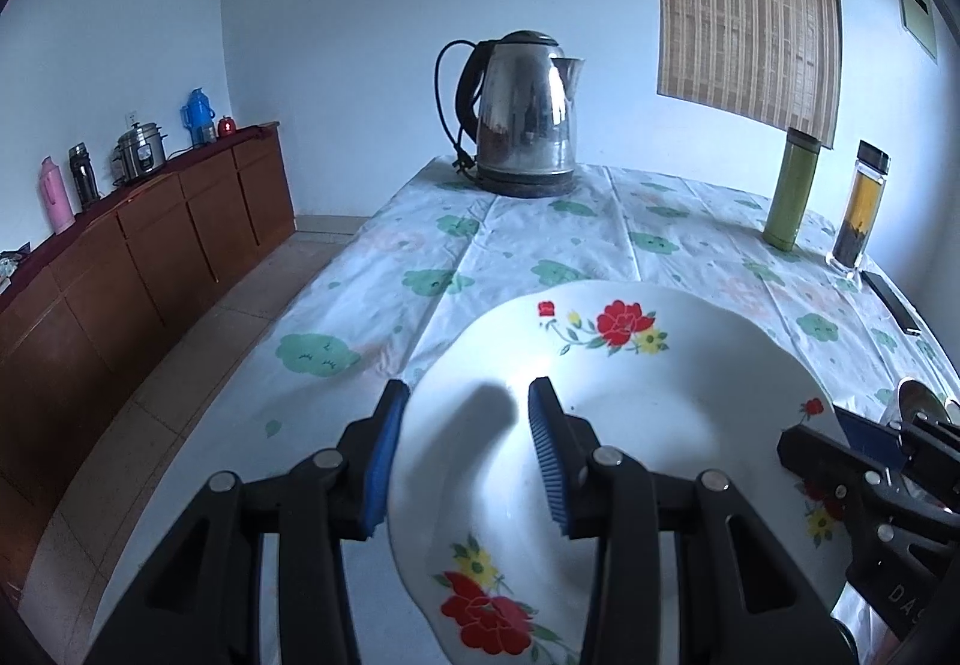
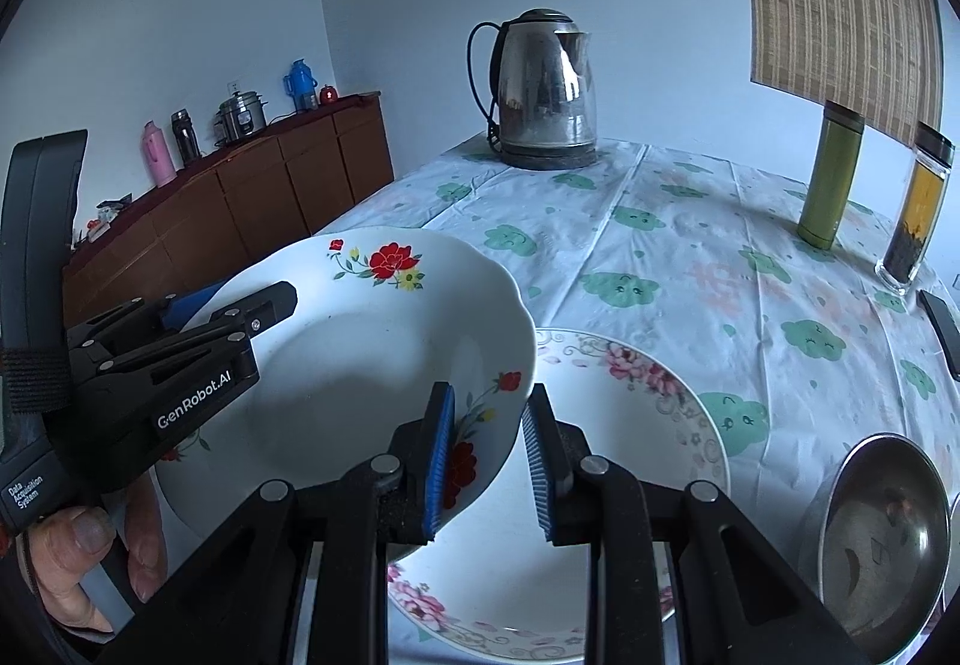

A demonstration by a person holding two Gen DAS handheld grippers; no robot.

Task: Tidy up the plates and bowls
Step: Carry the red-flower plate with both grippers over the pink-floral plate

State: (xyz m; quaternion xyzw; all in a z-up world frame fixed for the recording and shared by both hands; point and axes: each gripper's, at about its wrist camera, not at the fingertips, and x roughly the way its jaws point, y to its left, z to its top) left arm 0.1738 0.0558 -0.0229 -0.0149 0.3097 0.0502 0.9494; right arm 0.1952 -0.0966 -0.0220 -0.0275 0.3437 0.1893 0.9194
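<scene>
A white plate with red flowers point(image 1: 660, 425) point(image 2: 372, 365) is held above the table, tilted. My left gripper point(image 1: 465, 449) straddles its left rim, one pad under and one over, with a wide gap between the pads. It shows in the right wrist view point(image 2: 240, 317) at the plate's far left edge. My right gripper point(image 2: 486, 461) straddles the plate's right rim, with a gap at the right pad. Its body shows in the left wrist view point(image 1: 870, 479). A second plate with pink flowers point(image 2: 630, 413) lies flat on the tablecloth below. A steel bowl point(image 2: 882, 539) sits at the right.
A steel kettle point(image 1: 522, 113) point(image 2: 546, 89) stands at the table's far end. A green flask point(image 2: 831, 179) and a tea jar point(image 2: 915, 215) stand at the far right, with a dark phone point(image 2: 945, 323) near them. A wooden sideboard point(image 1: 138, 257) runs along the left wall.
</scene>
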